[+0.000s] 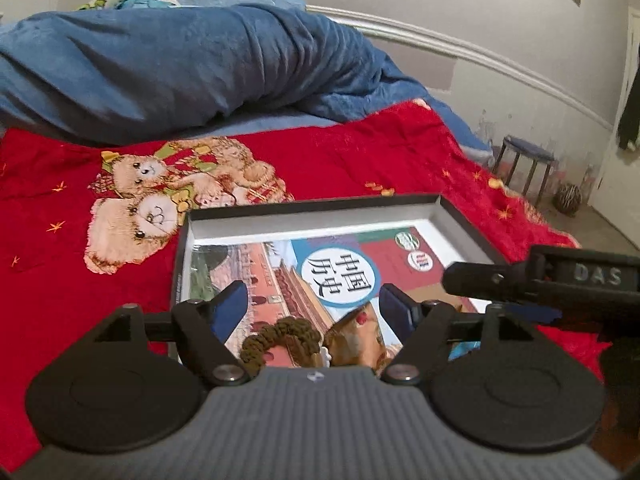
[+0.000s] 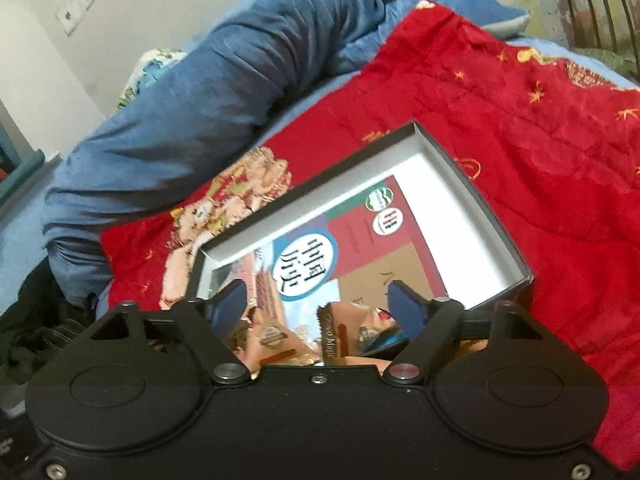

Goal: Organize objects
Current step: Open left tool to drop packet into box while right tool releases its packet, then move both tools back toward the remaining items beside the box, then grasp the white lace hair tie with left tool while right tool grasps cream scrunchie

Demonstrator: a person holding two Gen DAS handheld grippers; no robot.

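Note:
A shallow grey box [image 1: 452,210] [image 2: 472,184] lies on the red bear-print blanket [image 1: 80,280] [image 2: 540,140]. Inside it lies a colourful history textbook [image 1: 340,276] [image 2: 308,264]. A brown braided cord [image 1: 276,338] and a tan snack packet [image 1: 356,336] [image 2: 344,320] lie on the book's near end. My left gripper [image 1: 312,308] is open above the cord and packet, holding nothing. My right gripper [image 2: 318,308] is open above the snack packet, holding nothing; it also shows at the right of the left wrist view [image 1: 520,280].
A rolled blue duvet [image 1: 180,68] [image 2: 200,92] lies behind the box along the wall. A blue-topped stool [image 1: 524,160] [image 2: 596,12] and a striped ball [image 1: 568,198] stand on the floor past the bed's far end. Dark clothing [image 2: 36,320] lies at the left.

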